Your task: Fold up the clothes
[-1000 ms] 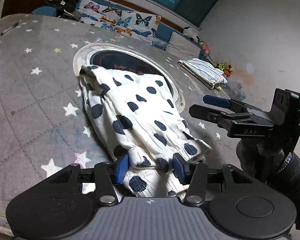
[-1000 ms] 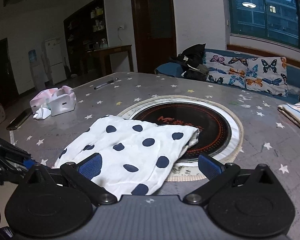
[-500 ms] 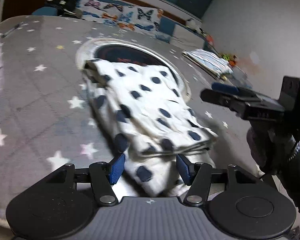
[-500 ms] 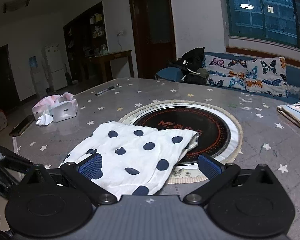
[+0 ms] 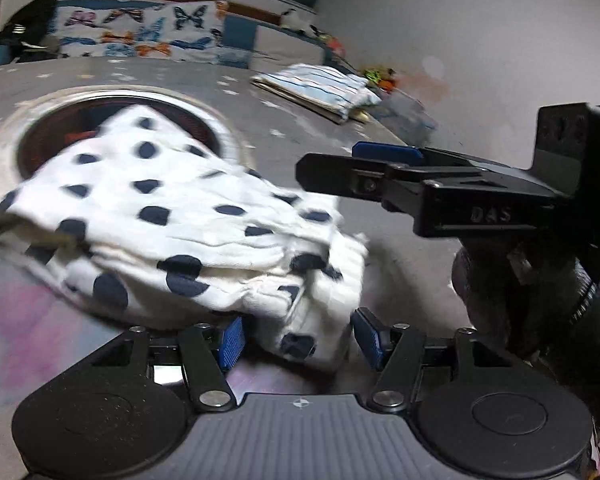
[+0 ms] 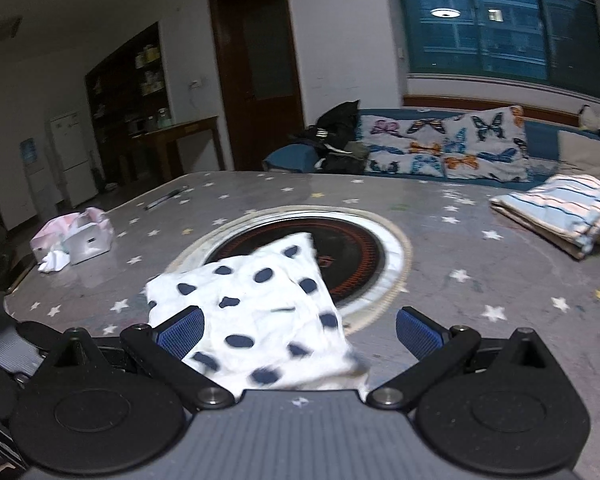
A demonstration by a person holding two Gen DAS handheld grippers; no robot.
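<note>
A white garment with dark blue dots [image 5: 172,216] lies folded on the grey star-patterned table [image 6: 480,280], its far end over the round hob inset [image 6: 352,248]. My left gripper [image 5: 300,340] is at the garment's near end, shut on the bunched corner that fills the gap between its blue pads. My right gripper [image 6: 300,332] is open wide, and the dotted garment [image 6: 260,312] lies below and between its fingers without touching the pads. In the left wrist view the right gripper [image 5: 340,162] hovers side-on just right of the garment, held by a gloved hand [image 5: 500,280].
A folded striped cloth [image 6: 560,212] lies at the table's far right. A pink and white tissue pack [image 6: 74,236] sits at the left, with a pen [image 6: 166,198] beyond it. A sofa with butterfly cushions [image 6: 440,148] runs behind the table.
My left gripper has swung sideways with the garment's near end, so the garment has turned and bunched. In the right wrist view it now lies nearer and further right. The right gripper has come closer.
</note>
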